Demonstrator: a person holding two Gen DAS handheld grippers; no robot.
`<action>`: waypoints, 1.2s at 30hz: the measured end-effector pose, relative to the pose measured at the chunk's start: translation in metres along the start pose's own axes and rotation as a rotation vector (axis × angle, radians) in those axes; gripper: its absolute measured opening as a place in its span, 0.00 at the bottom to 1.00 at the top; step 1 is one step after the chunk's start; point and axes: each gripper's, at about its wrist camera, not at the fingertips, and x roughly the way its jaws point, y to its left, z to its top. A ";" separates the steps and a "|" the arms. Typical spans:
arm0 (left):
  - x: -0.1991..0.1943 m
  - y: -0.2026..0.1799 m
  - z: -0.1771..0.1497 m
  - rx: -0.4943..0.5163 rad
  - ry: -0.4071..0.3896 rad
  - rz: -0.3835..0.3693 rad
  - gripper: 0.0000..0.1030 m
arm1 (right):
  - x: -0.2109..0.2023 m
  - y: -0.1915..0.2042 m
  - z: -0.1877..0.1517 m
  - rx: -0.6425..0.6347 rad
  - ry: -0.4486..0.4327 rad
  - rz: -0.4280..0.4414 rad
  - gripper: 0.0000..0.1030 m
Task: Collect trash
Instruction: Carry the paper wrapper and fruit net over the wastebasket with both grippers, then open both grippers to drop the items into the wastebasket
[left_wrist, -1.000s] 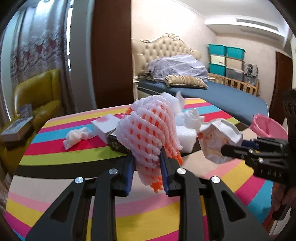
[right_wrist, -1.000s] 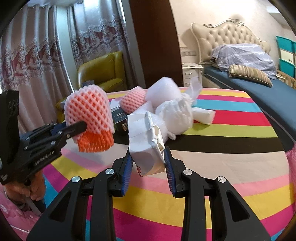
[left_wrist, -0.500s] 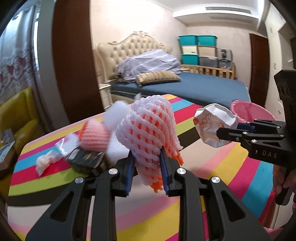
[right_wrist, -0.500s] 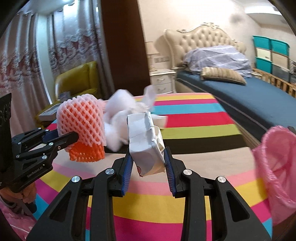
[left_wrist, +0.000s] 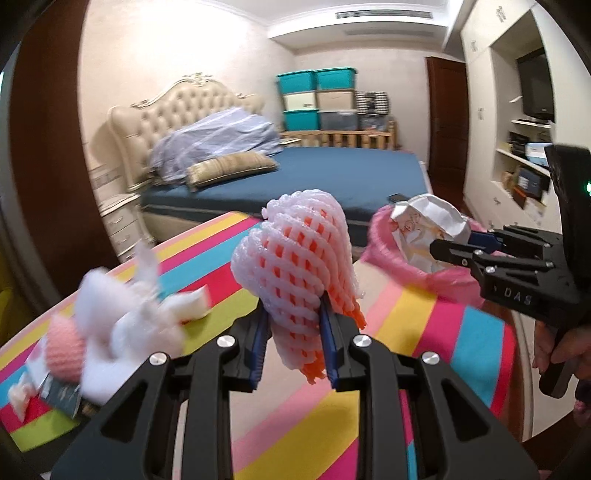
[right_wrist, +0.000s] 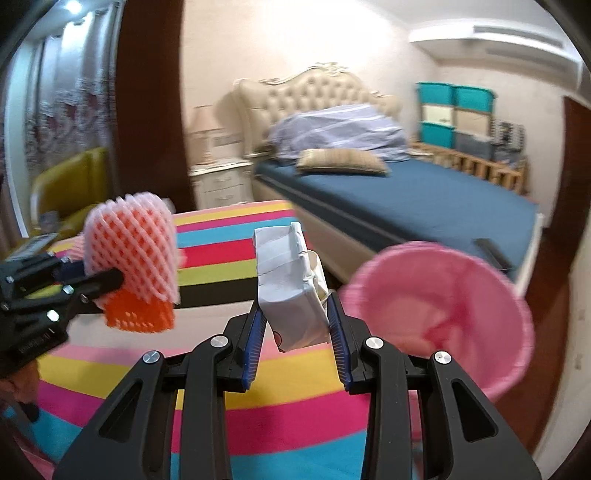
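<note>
Gripping a pink-and-orange foam net (left_wrist: 303, 273), the left gripper (left_wrist: 293, 347) has its jaws closed on it above the striped counter (left_wrist: 413, 325). The right gripper (right_wrist: 295, 332) has its jaws clamped on a crumpled white paper carton (right_wrist: 288, 288). Just past the counter's edge stands a pink-lined bin (right_wrist: 439, 306). Other scraps (left_wrist: 129, 325) lie on the counter's left; a bed (right_wrist: 406, 195) lies beyond.

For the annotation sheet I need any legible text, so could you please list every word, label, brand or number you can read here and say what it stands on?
"DAS": white letters on the black body of the right gripper, left wrist view.
Left gripper: white lettering on its body, too blurred to read.
Crumpled white paper carton in the right gripper: a small printed mark at its lower edge, unreadable.
Dark packet on the striped table: print too blurred to read.
</note>
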 end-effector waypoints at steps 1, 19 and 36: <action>0.004 -0.004 0.003 0.007 -0.005 -0.013 0.24 | 0.000 -0.009 -0.001 0.011 0.001 -0.026 0.32; 0.145 -0.105 0.076 0.067 0.045 -0.315 0.30 | 0.014 -0.132 -0.010 0.198 -0.001 -0.234 0.32; 0.086 -0.036 0.026 -0.019 0.057 -0.029 0.93 | -0.007 -0.122 -0.015 0.236 -0.024 -0.216 0.60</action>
